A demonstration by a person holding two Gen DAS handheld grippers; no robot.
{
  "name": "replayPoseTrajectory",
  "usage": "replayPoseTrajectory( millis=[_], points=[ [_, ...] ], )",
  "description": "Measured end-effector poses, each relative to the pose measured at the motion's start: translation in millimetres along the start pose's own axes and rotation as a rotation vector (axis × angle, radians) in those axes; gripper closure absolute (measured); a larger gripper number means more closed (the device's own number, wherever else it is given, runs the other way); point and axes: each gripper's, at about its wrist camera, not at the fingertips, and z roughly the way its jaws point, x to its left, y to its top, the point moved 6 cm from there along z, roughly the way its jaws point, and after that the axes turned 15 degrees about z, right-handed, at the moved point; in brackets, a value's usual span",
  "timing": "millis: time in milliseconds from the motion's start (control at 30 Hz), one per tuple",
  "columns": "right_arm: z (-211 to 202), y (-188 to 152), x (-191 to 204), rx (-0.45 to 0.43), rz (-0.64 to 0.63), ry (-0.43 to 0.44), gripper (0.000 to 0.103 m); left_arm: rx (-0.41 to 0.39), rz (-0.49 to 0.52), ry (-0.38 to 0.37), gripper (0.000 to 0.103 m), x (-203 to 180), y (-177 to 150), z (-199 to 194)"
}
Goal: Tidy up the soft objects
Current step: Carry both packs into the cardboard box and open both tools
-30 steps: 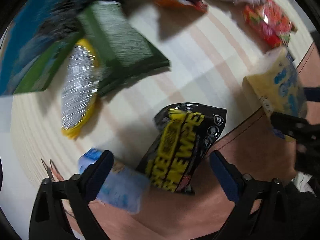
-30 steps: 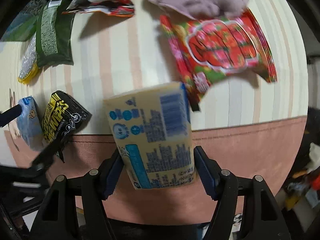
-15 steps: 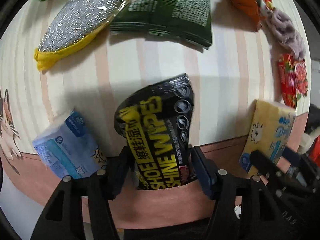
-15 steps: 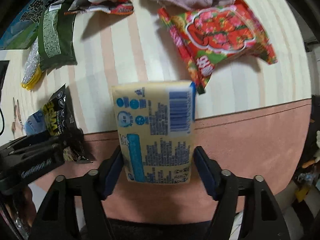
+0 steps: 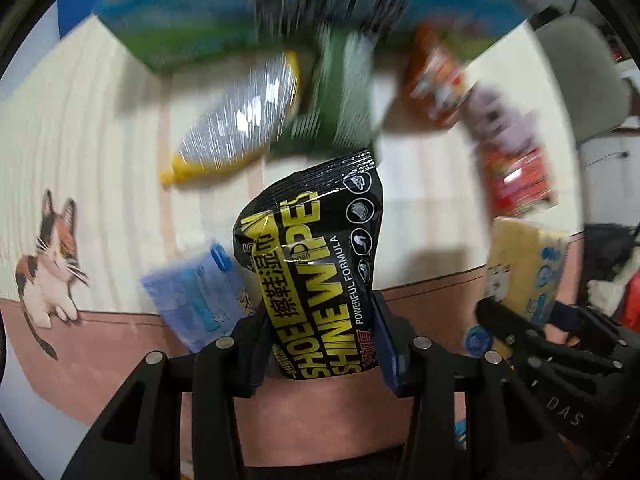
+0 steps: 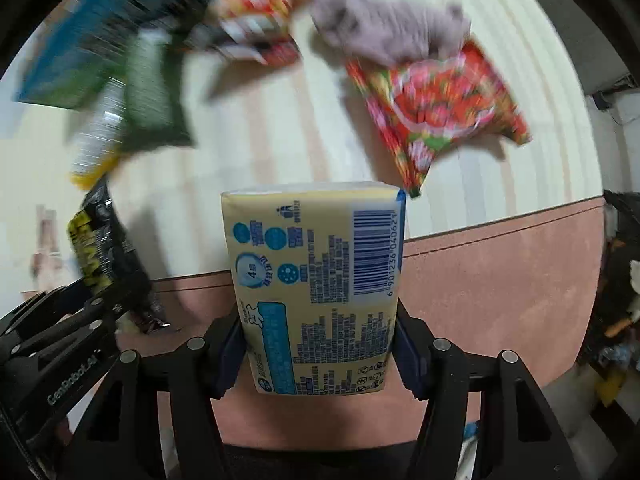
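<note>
My left gripper (image 5: 320, 344) is shut on a black and yellow shoe shine wipes pack (image 5: 316, 256), held up over the table's front edge. My right gripper (image 6: 320, 356) is shut on a yellow tissue pack (image 6: 320, 280) with blue print and a barcode. Each gripper's load shows in the other view: the yellow pack (image 5: 524, 268) at right in the left wrist view, the wipes pack (image 6: 100, 256) at left in the right wrist view. A blue tissue pack (image 5: 196, 300) lies on the table just left of my left gripper.
On the striped tablecloth (image 6: 280, 136) lie a silver and yellow scrubber (image 5: 240, 124), a green pack (image 5: 340, 108), a red strawberry snack bag (image 6: 440, 108), a mauve cloth (image 6: 392, 28), an orange snack bag (image 6: 256, 24) and a blue-green box (image 5: 280, 8). A pink border (image 6: 500, 280) runs along the front edge.
My left gripper closed on the wipes pack and lifted it off the table. Both views tilted up and blurred. The right gripper kept its hold on the yellow pack.
</note>
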Motion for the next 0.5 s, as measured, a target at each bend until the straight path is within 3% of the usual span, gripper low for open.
replayPoseTrajectory(
  millis=[100,233,367,500],
  points=[
    [-47.9,-4.8,-1.9,-0.052,-0.017,0.072,0.038,-0.094,-0.001,-0.043,0.061,-5.6,12.4,-52.8],
    [-128.6,16.4,19.9,-0.130,-0.062,0.146,0.038,-0.170,0.026,-0.095,0.061,8.2,71.0,-117.1],
    [-177.5,73.6,49.8,-0.181,-0.122,0.201,0.038,-0.199,0.013,-0.083,0.061,20.8,141.7,-138.9],
    [-195.7,130.3,84.4,-0.227,-0.164,0.187,0.038,-0.172,-0.025,-0.062,0.061,54.5,225.0,-134.6]
  ],
)
